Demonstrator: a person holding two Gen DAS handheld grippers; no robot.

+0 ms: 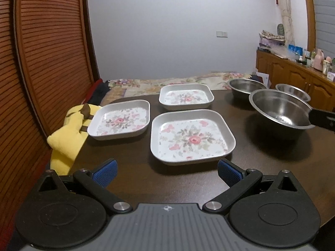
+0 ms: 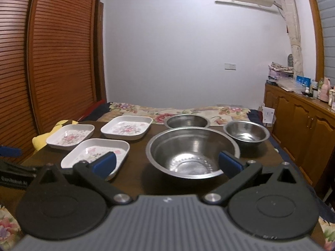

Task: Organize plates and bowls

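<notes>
Steel, the large bowl (image 2: 192, 152) sits near-right on the desk (image 2: 136, 173); the right tool (image 2: 167, 163) hangs spread at its rim, gripping nothing. Left tool (image 1: 167, 173) gapes before the nearest plate (image 1: 191, 136). Stacking seems just starting; pinching that rim comes next.

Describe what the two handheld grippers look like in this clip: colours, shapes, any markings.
Both look alike. The left gripper and right gripper each have black linkage arms with silver pivot bolts, two round black discs, and a ribbed grey body bearing a small white logo. The fingers carry ribbed blue pads. No cables or sleeves show.
</notes>
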